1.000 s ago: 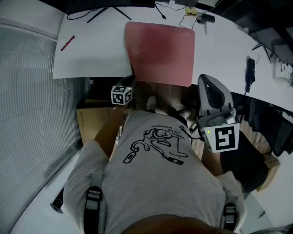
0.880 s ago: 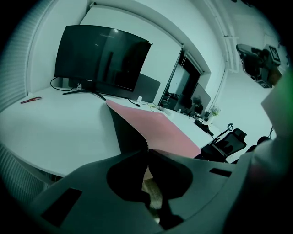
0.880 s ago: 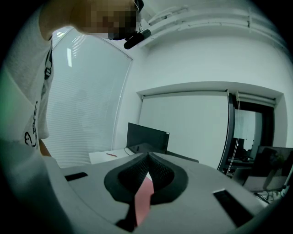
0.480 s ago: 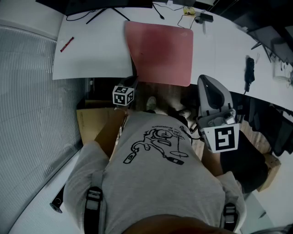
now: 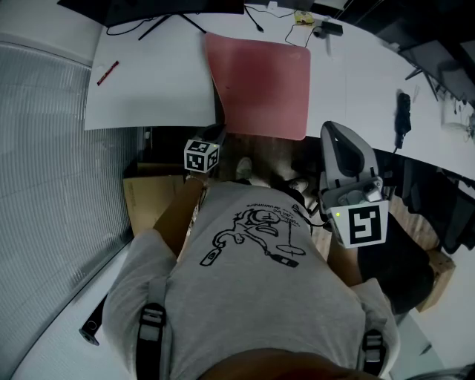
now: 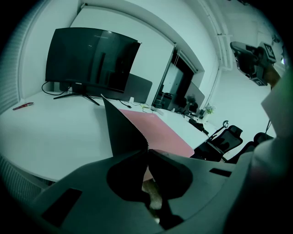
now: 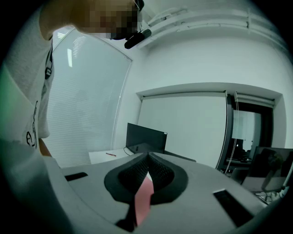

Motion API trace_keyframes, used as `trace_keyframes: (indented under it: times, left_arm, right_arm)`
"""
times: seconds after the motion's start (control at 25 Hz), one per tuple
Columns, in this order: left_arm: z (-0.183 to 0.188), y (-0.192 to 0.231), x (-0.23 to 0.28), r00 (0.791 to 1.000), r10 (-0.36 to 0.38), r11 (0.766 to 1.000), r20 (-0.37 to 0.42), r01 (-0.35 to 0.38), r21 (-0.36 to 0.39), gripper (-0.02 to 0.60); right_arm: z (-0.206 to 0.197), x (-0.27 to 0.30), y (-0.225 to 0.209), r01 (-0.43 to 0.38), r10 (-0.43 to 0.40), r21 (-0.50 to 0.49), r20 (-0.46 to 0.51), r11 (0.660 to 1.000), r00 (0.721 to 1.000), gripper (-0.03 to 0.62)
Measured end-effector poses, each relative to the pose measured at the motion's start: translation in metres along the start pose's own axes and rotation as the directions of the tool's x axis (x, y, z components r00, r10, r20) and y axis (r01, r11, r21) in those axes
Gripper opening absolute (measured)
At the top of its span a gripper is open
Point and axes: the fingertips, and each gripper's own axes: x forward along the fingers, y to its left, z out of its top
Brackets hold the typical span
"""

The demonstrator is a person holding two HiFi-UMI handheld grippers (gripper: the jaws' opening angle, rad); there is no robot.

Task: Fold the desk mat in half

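Note:
The pink desk mat (image 5: 260, 82) lies on the white table (image 5: 148, 82), its near edge hanging over the table's edge. My left gripper (image 5: 217, 133) is shut on the mat's near left corner. In the left gripper view the dark underside of the mat (image 6: 121, 130) rises from the closed tips of the left gripper (image 6: 147, 151). My right gripper (image 5: 334, 133) hovers beside the near right corner, apart from it. Its jaws are together in the right gripper view (image 7: 147, 159), and a pink strip of mat (image 7: 143, 196) shows through the slit below them.
A red pen (image 5: 107, 72) lies at the table's left. A monitor (image 6: 91, 59) with its stand (image 5: 171, 21) and cables (image 5: 312, 22) sit at the far edge. A dark object (image 5: 403, 111) lies at the right. A cardboard box (image 5: 152, 197) stands under the table, and office chairs (image 6: 219, 137) stand beyond it.
The left gripper has edged toward the table with the corner, and the mat's left edge stands slightly higher, so the mat looks narrower. The right gripper has stayed put.

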Motion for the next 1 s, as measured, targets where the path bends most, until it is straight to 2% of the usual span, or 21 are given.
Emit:
trace_keyframes:
  times: [1.0]
  left_arm:
    - [0.010, -0.048, 0.018, 0.999, -0.040, 0.999, -0.006, 0.040, 0.033, 0.032]
  right_arm:
    - [-0.002, -0.024, -0.029, 0.015, -0.015, 0.006, -0.001, 1.000, 1.000, 0.006]
